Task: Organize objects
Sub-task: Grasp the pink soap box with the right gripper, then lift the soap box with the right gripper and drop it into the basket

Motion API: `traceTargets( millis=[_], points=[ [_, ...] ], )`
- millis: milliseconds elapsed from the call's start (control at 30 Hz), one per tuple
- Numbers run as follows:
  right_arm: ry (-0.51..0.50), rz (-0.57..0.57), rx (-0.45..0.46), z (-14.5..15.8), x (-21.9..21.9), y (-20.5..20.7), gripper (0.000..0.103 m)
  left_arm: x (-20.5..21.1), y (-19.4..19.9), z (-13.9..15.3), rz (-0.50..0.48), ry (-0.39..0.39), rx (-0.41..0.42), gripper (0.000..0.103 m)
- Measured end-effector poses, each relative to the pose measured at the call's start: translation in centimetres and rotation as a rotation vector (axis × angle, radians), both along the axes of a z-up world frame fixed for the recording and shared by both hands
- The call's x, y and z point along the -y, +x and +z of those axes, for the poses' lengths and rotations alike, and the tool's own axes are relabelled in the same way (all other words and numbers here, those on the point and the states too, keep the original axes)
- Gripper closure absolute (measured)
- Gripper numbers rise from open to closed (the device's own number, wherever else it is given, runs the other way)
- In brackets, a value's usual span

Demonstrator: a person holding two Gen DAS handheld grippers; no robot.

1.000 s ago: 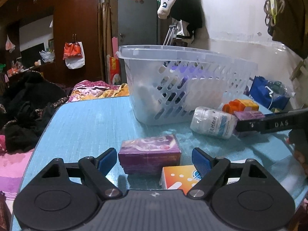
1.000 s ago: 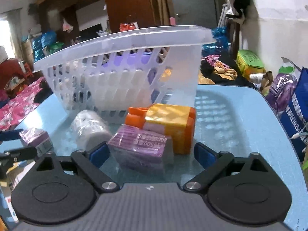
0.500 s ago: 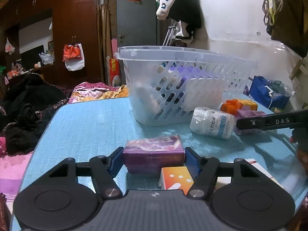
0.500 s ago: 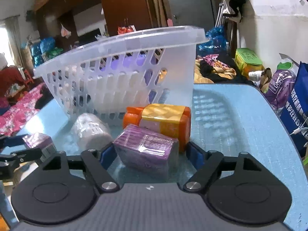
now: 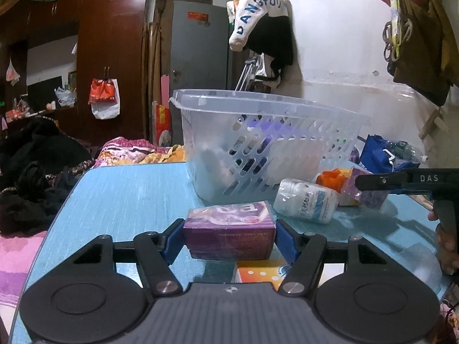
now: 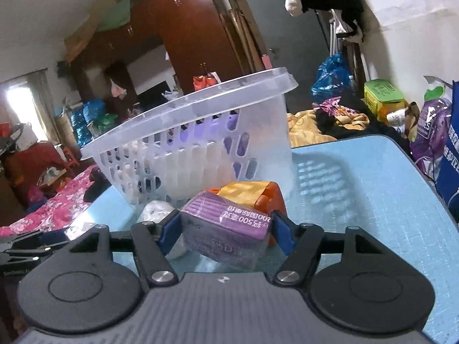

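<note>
My left gripper [image 5: 229, 236] is shut on a purple box [image 5: 229, 233] and holds it just above the blue table [image 5: 126, 189]. My right gripper [image 6: 225, 229] is shut on a second purple box [image 6: 226, 233], lifted and tilted; it also shows in the left wrist view [image 5: 370, 195]. A clear slotted basket [image 5: 258, 143] stands behind on the table, also in the right wrist view [image 6: 200, 149], with several items inside. A white bottle [image 5: 305, 200] lies on its side and an orange and yellow bottle [image 6: 252, 193] lies by the basket.
An orange and white box [image 5: 258, 271] lies on the table under my left gripper. A blue bag [image 5: 381, 154] stands beyond the table's right edge. Clothes and bedding lie beyond the left and far edges.
Both grippers closed on their purple boxes and lifted them off the table; the right one rose and tilted.
</note>
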State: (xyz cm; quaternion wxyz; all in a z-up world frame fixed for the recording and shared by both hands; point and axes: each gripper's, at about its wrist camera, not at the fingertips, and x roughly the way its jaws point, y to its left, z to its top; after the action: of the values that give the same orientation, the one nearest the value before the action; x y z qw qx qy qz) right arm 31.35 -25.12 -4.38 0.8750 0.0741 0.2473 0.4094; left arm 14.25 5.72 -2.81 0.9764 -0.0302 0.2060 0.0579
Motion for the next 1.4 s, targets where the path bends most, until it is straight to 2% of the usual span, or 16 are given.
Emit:
traceTargets(
  millis=[167, 433, 567, 700, 867, 967, 1033, 1100, 1200, 1333, 1400],
  points=[
    [0.065, 0.005, 0.035, 0.1, 1.0, -0.7, 0.033, 0.1, -0.7, 0.2, -0.017, 0.004, 0.061, 0.034],
    [0.137, 0.026, 0.075, 0.2, 2.5, -1.8, 0.033, 0.1, -2.4, 1.0, -0.036, -0.009, 0.202, 0.034],
    [0.143, 0.018, 0.103, 0.7, 3.4, -2.3, 0.033, 0.4, -3.8, 2.0, -0.031, -0.006, 0.276, 0.034],
    [0.161, 0.025, 0.154, 2.6, 4.2, -2.8, 0.033, 0.6, -4.7, 3.5, -0.043, -0.019, 0.339, 0.034],
    [0.142, 0.029, 0.260, 7.6, 3.5, -2.8, 0.033, 1.1, -3.9, 7.5, -0.074, -0.006, 0.386, 0.034],
    [0.078, 0.016, 0.398, 11.2, 1.4, -2.4, 0.033, 1.3, -0.9, 11.0, -0.089, -0.018, 0.364, 0.034],
    [0.018, 0.022, 0.440, 12.9, -0.7, -1.0, 0.033, 1.3, 2.3, 13.3, -0.087, -0.028, 0.336, 0.034],
    [-0.041, 0.028, 0.423, 13.8, -2.9, 1.2, 0.033, 0.9, 5.8, 14.5, -0.070, -0.042, 0.273, 0.034],
    [-0.095, 0.015, 0.353, 13.4, -5.2, 3.9, 0.033, -0.3, 11.1, 15.0, -0.035, -0.088, 0.173, 0.034],
    [-0.199, 0.010, 0.308, 11.4, -8.2, 6.1, 0.033, -2.2, 15.5, 13.6, 0.016, -0.134, 0.064, 0.034],
    [-0.239, 0.010, 0.280, 10.4, -9.6, 6.9, 0.033, -2.4, 17.1, 12.8, 0.024, -0.128, 0.023, 0.034]
  ],
)
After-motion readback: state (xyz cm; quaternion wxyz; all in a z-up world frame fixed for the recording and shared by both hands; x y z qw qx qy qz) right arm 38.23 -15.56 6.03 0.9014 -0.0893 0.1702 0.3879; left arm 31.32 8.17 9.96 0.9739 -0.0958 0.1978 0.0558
